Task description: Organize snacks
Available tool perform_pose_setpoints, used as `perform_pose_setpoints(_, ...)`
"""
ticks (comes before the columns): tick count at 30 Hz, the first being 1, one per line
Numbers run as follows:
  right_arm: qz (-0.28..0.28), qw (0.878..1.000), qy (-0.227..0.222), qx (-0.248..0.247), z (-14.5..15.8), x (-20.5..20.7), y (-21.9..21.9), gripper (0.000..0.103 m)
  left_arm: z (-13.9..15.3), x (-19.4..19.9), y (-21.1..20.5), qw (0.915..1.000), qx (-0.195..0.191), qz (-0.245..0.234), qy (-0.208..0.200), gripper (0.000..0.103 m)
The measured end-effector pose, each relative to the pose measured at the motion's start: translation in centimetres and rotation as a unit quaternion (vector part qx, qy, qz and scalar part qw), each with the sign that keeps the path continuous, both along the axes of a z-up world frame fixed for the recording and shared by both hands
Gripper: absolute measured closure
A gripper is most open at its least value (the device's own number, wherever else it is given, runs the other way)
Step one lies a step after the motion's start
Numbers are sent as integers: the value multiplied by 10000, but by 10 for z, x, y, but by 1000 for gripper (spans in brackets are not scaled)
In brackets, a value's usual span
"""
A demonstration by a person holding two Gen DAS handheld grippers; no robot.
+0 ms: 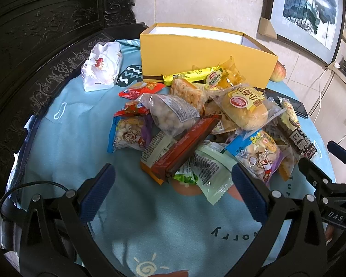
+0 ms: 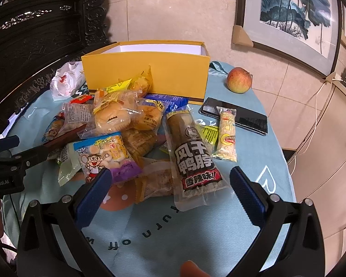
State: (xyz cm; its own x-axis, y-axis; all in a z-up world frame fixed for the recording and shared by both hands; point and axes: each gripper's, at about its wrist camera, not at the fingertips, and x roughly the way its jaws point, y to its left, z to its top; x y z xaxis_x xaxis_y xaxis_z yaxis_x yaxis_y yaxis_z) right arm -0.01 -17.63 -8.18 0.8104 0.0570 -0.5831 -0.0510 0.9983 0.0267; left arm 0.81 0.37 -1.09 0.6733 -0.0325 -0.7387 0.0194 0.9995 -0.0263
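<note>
A pile of wrapped snacks [image 1: 191, 124] lies on a round table with a light blue cloth [image 1: 85, 138]. Behind it stands an open yellow box [image 1: 196, 55], its white inside apparently empty; it also shows in the right wrist view [image 2: 145, 71]. My left gripper [image 1: 173, 184] is open and empty just in front of a long red-brown bar [image 1: 184, 147]. My right gripper [image 2: 170, 184] is open and empty, straddling the near end of a long duck-neck packet [image 2: 191, 152] and a blue biscuit bag [image 2: 108, 157].
A white crumpled bag [image 1: 101, 67] lies at the table's far left. An apple [image 2: 239, 79] and a black phone [image 2: 235, 115] lie right of the box, with a cereal bar [image 2: 227, 133] partly on the phone. Carved dark furniture stands on the left. Cabinets stand on the right.
</note>
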Motion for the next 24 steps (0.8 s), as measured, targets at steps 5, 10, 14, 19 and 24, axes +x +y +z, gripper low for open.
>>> perform_pose_setpoints(5, -5, 10000, 7, 4, -1, 1, -1, 1, -1, 1, -1, 10000, 0, -3, 15, 2)
perform_pose_setpoints(10, -49, 10000, 10, 9, -2, 1, -5, 1, -2, 2, 1, 10000, 24, 27, 17, 2)
perform_pose_setpoints(14, -21, 9999, 35, 142, -4, 1, -16, 1, -4, 2, -1, 9998, 119, -136, -90, 2)
perform_pose_setpoints(19, 151, 9989, 187, 399, -9, 1, -26, 1, -9, 9, 1, 9995, 200, -225, -69, 2)
perform_pose_setpoints(24, 101, 9992, 133, 368, -11, -1, -32, 1, -12, 23, 7, 9996, 109, -271, -28, 2)
